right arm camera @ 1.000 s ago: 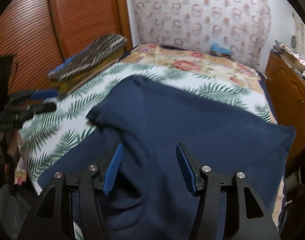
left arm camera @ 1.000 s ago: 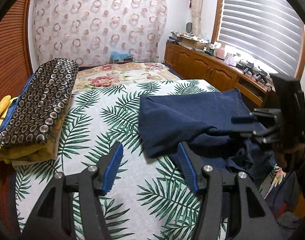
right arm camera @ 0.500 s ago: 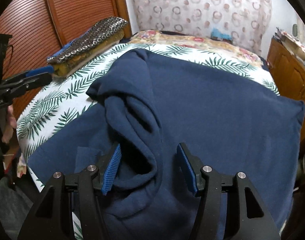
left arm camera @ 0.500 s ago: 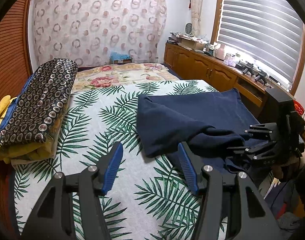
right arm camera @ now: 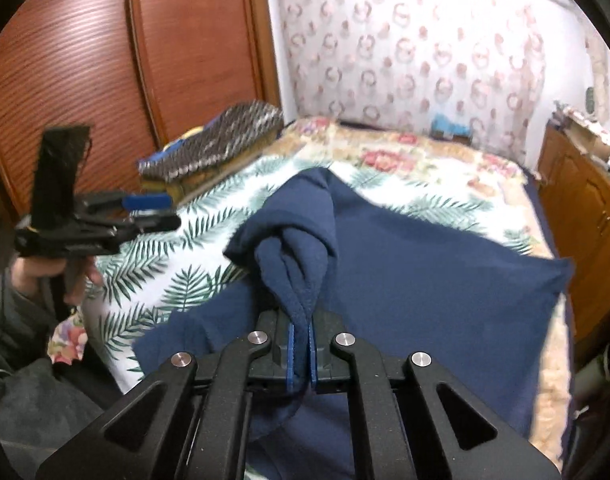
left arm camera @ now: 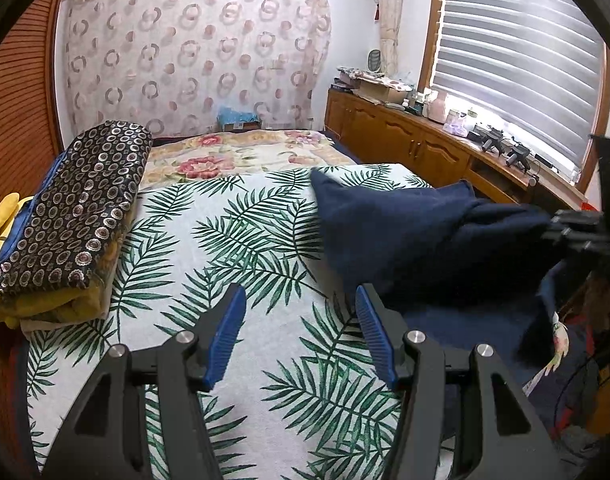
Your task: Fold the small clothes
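Now clenched on navy garment fold since half a second ago: right gripper | left gripper released, beside garment, over bed | fold underway.

A navy fleece garment lies spread on the bed, 1 bunched fold lifted off it.

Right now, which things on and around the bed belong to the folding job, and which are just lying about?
Job in hand:
navy garment, a bunched fold pinched in the right gripper
left gripper, jaws apart over the palm-leaf sheet

Lying about:
stack of folded fabrics at the bed's left edge
floral cover
cluttered wooden cabinet
curtain
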Available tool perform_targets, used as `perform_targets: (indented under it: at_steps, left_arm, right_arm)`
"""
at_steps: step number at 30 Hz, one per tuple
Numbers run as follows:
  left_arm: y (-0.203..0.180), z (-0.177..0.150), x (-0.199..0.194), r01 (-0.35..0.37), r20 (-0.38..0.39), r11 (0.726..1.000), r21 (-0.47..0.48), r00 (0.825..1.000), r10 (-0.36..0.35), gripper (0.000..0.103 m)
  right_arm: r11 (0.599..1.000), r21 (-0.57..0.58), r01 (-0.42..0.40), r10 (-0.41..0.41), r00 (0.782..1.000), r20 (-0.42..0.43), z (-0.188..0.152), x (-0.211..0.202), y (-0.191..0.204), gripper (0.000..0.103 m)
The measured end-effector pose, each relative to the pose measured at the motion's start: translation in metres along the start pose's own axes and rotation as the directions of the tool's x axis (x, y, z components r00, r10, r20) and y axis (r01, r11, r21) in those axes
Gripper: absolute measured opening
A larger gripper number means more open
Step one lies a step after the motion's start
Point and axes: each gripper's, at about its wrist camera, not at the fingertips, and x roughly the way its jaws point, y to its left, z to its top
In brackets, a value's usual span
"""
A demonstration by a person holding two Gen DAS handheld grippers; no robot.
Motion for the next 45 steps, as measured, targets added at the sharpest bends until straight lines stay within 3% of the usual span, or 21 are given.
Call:
perform_targets:
  at_steps: [5, 8, 12, 14, 19, 24, 29, 35, 45]
  left_arm:
    - [-0.011, 0.002, 0.003, 0.017, -0.003, 1.000, 0.016, 1.000, -0.017, 0.056]
    - [-0.018, 0.002, 0.005, 0.028, -0.008, 0.999, 0.030, 1.000, -0.028, 0.056]
    - [-0.029, 0.002, 0.007, 0.037, -0.014, 0.998, 0.049, 0.999, -0.036, 0.056]
    - [-0.033, 0.002, 0.007, 0.040, -0.016, 0.998, 0.056, 0.999, -0.039, 0.056]
    - [-0.039, 0.003, 0.007, 0.047, -0.019, 0.997, 0.063, 0.999, -0.046, 0.056]
    - [-0.044, 0.002, 0.009, 0.054, -0.028, 0.996, 0.074, 0.998, -0.052, 0.056]
    - [-0.047, 0.000, 0.010, 0.059, -0.034, 0.995, 0.077, 0.998, -0.056, 0.056]
    - [-0.051, -0.003, 0.013, 0.067, -0.046, 0.994, 0.083, 0.997, -0.063, 0.056]
    - [-0.056, -0.006, 0.014, 0.075, -0.053, 0.994, 0.082, 0.996, -0.071, 0.056]
  right_arm:
    - [0.993, 0.021, 0.114, -0.115, 0.993, 0.018, -0.010, -0.046, -0.029, 0.002]
    - [0.977, 0.066, 0.203, -0.200, 0.979, -0.047, -0.034, -0.051, -0.062, 0.003]
    - [0.945, 0.117, 0.304, -0.283, 0.944, -0.167, -0.067, -0.031, -0.095, 0.023]
    - [0.941, 0.125, 0.316, -0.292, 0.940, -0.175, -0.071, -0.031, -0.098, 0.033]
    - [0.953, 0.100, 0.287, -0.278, 0.956, -0.098, -0.055, -0.040, -0.085, 0.056]
    - [0.974, 0.032, 0.226, -0.223, 0.972, -0.070, -0.030, -0.013, -0.062, 0.058]
    - [0.989, -0.024, 0.148, -0.150, 0.982, -0.119, -0.019, 0.035, -0.043, 0.059]
    - [0.995, -0.067, 0.080, -0.092, 0.975, -0.201, -0.018, 0.080, -0.028, 0.059]
    - [0.993, -0.079, 0.089, -0.106, 0.963, -0.248, -0.028, 0.101, -0.035, 0.058]
